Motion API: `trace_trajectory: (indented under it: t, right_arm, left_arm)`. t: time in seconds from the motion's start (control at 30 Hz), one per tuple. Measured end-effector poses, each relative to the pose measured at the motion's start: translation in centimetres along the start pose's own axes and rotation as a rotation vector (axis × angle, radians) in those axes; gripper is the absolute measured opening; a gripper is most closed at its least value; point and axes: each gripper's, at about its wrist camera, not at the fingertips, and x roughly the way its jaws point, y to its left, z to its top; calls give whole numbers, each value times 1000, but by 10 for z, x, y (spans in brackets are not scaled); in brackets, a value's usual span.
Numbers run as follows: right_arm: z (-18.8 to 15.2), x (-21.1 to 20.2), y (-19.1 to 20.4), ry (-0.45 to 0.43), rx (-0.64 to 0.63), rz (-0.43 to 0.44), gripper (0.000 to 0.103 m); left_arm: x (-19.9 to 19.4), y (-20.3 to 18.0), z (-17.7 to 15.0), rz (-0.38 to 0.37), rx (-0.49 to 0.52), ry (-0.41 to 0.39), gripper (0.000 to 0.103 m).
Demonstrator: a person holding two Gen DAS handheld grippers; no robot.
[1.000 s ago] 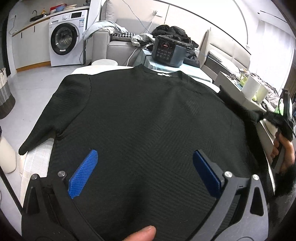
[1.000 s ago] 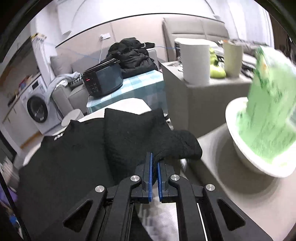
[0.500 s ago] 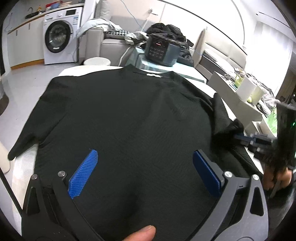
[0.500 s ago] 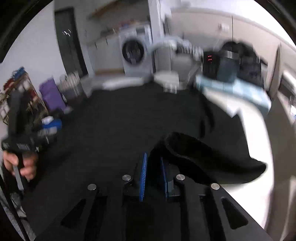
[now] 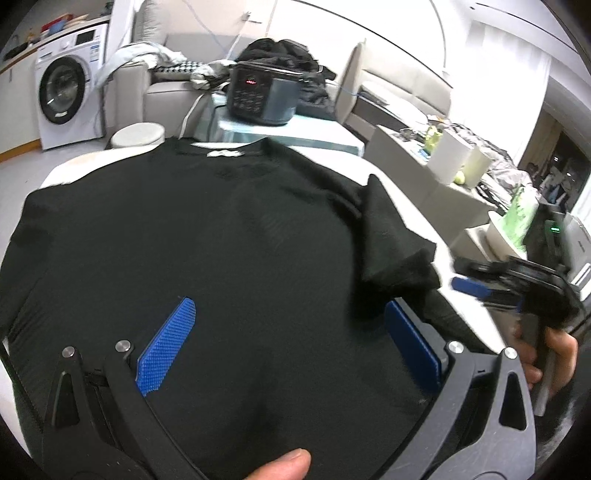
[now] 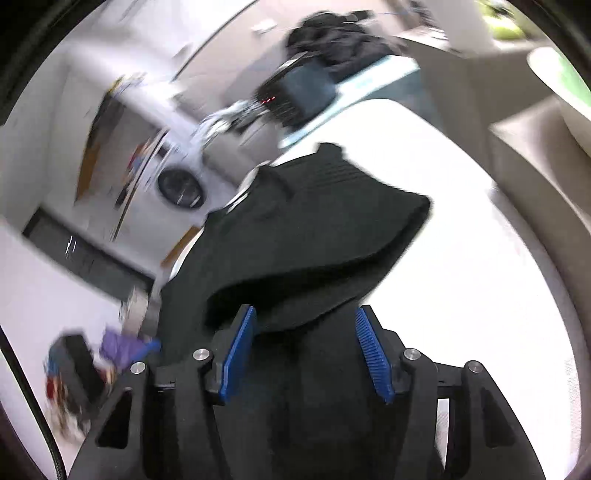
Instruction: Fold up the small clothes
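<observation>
Now the black shirt (image 5: 207,258) lies flat on the white table (image 6: 461,258), both the left gripper (image 5: 291,347) and right gripper (image 6: 306,350) gape wide, so the loosely folded sleeve (image 5: 395,243) may flop open unpressed.

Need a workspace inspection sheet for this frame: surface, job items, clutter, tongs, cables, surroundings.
Surface: white table, mostly covered by the garment.
Job's things: black shirt spread flat, collar at the far edge; right sleeve folded in over the body.
Clutter: nothing seen on the table.
Tongs: left tongs open over the shirt's near part, gripping nothing; right tongs open, just behind the folded sleeve.
Cables: thin cable on the far wall; none on the table.
Surroundings: washing machine, dark cooker on a side table, sofa with clothes, green item in a white bowl.
</observation>
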Motion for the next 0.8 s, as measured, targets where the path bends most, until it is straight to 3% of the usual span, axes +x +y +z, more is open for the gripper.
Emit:
trace_trajectory:
  t: [0.23,0.27,0.33,0.37,0.4,0.53,0.67,0.77,0.8]
  right_arm:
    - [12,26,-30,-12,245,45,58]
    - [13,28,-30,-25,245,35,53]
    - [17,33,-26,-61,227,-24,26]
    - [23,38,-28,-69,220,-33,7]
    - [26,40,-26,-75,211,-35,4]
    - [39,32,-1,-148,106,-23,3]
    - [64,31,68,-197,-57,108,3]
    - [70,57,133,-80,-213,214,5]
    - [67,68,150,-6,-257,232,11]
  left_arm:
    - [17,-32,7,-38,58,23,102]
    - [19,-35,6,-43,61,28,102]
    - [22,-34,3,-45,63,36,102]
    - [24,-33,2,-42,62,39,102]
    - [23,-31,-1,-42,58,38,102]
    - [18,-19,-4,-30,38,36,102]
    - [8,-1,-4,-4,7,18,102]
    - [-2,13,-5,17,-22,3,102]
    - [-6,19,-5,24,-29,3,102]
